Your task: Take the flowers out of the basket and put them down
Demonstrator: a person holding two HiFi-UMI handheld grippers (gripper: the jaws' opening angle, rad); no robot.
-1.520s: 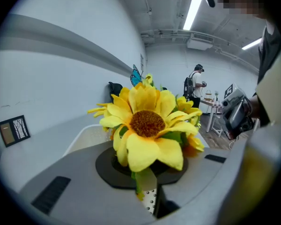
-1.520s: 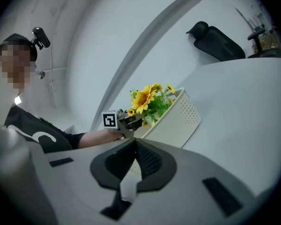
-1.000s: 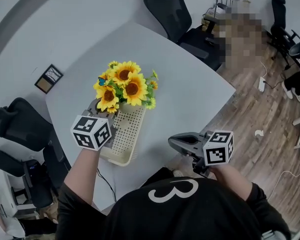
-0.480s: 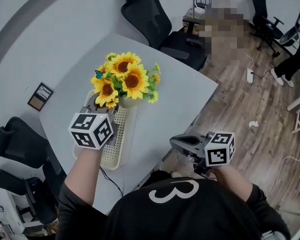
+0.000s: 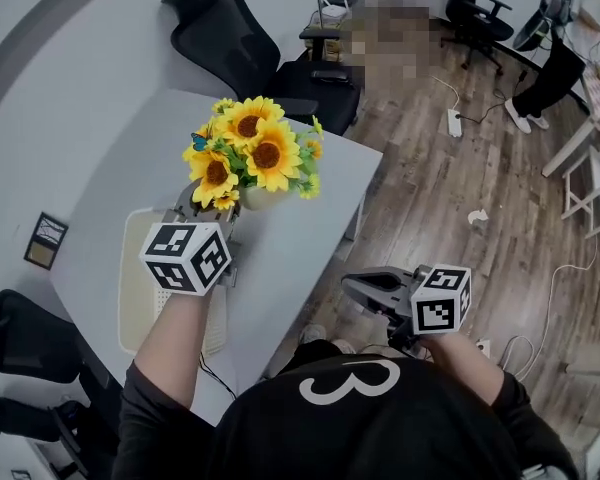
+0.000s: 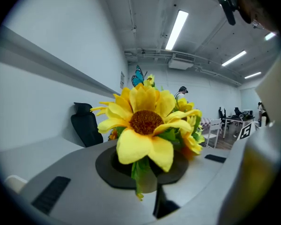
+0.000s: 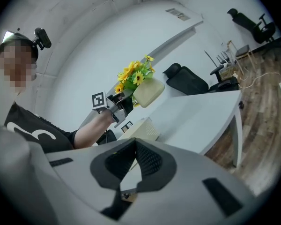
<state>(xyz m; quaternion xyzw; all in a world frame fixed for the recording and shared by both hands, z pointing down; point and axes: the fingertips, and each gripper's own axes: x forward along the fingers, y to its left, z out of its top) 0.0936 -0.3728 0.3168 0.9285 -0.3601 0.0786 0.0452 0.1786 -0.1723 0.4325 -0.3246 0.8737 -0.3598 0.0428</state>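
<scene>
the left tool [image 5: 208, 208] is clamped on the base of the flowers [image 5: 248, 158] and holds them upright in the air over the counter [image 5: 290, 238], clear of the basket [image 5: 140, 293], which i judge suits setting them down on the bare top beside it. the right tool [image 5: 358, 286] is closed on nothing and hangs off the counter's edge, out of the way. the left tool's view shows only blooms over its jaws, while the right tool's view shows the cream pot [image 7: 148, 93] beneath them.

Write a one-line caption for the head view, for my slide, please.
Left gripper holds the potted sunflowers raised over the white table, clear of the cream basket; right gripper shut, empty.
</scene>
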